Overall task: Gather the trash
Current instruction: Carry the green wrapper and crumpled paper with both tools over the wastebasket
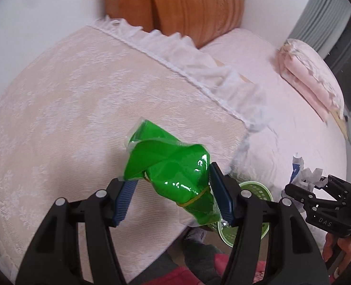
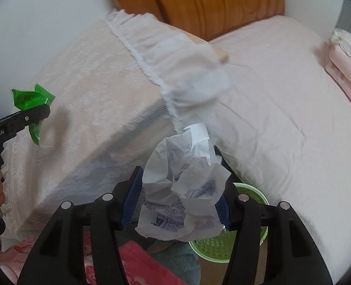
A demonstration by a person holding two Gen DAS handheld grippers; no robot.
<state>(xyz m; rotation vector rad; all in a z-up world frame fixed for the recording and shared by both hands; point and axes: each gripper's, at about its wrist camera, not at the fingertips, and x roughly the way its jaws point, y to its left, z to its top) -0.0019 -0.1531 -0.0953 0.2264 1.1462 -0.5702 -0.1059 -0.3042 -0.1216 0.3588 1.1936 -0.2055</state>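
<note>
Left hand-held gripper (image 1: 170, 199) clamps a green wrapper (image 1: 168, 166), right hand-held gripper (image 2: 175, 204) crumpled paper (image 2: 182, 190); both probably bound for the green bin (image 2: 251, 192) at five o'clock

Two carriers in view: lace-covered cabinet (image 1: 80, 99) with white frilled edge, top bare; beside it a bed (image 1: 282, 118) under pale pink sheet. Folded pink quilt (image 1: 311, 80) stacked on the bed's far side. Wooden headboard (image 1: 187, 7) behind both, against the wall. Floor (image 2: 265, 256) visible in the gap between cabinet and bed, with green mesh wastebasket (image 2: 213, 247) standing on it.
</note>
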